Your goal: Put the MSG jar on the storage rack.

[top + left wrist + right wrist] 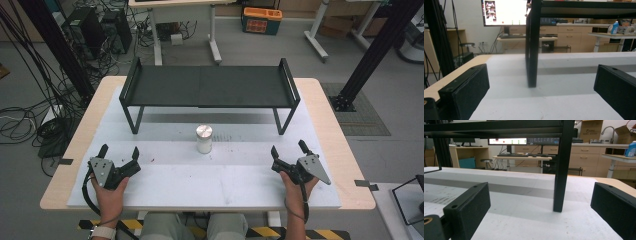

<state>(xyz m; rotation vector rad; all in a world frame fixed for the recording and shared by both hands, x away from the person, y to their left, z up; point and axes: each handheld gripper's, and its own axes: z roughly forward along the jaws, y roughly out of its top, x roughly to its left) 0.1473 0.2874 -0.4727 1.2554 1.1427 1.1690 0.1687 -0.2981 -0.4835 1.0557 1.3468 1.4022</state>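
Note:
A small white jar with a silver lid (204,138) stands upright at the middle of the white mat (210,175), in front of a black metal shelf rack (210,86). My left gripper (119,151) rests near the mat's front left, open, nothing between its jaws. My right gripper (289,149) rests at the front right, also open and holding nothing. In the left gripper view, the gripper (541,85) faces a black rack leg (532,50) between its wide-apart jaws. In the right gripper view, the gripper (541,205) faces another rack leg (561,170).
The rack spans the back half of the mat on thin legs, with open space beneath it. The wooden table (330,125) edge borders the mat on both sides. Desks, a monitor (504,12) and cables stand beyond the table.

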